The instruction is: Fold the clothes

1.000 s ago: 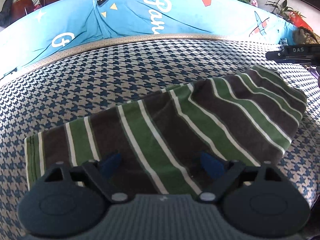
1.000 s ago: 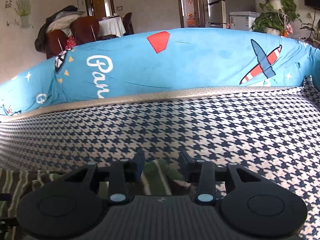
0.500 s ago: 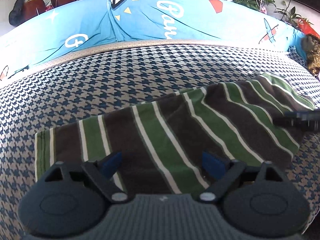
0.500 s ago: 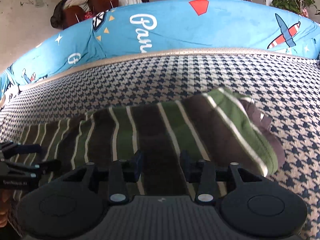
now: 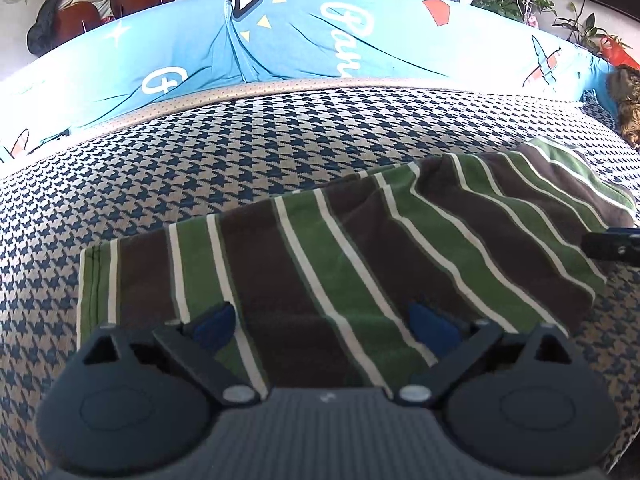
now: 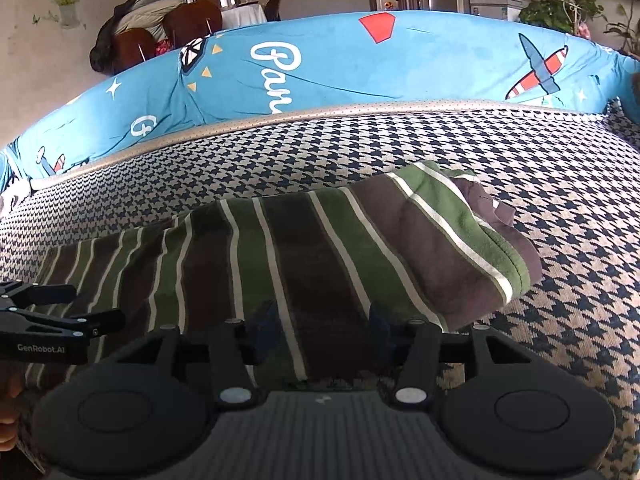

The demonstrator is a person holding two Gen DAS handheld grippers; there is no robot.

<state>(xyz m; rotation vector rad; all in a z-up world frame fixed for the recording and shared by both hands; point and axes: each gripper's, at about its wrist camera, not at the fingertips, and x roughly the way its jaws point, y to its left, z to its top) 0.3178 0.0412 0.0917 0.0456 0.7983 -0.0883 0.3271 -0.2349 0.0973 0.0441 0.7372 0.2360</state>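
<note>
On the sofa, left wrist view: striped garment point(image 5: 344, 264) lies in a long band along the houndstooth seat point(image 5: 200, 168), below the blue cushion point(image 5: 280, 40).
Left tongs point(image 5: 326, 322): spread wide over the garment's near edge, gripping nothing.
Right wrist view, right tongs point(image 6: 322, 326): partly apart above the garment, holding nothing.
Risk: judged, pinching one layer only would let the rumpled end point(image 6: 472, 232) slump.
</note>
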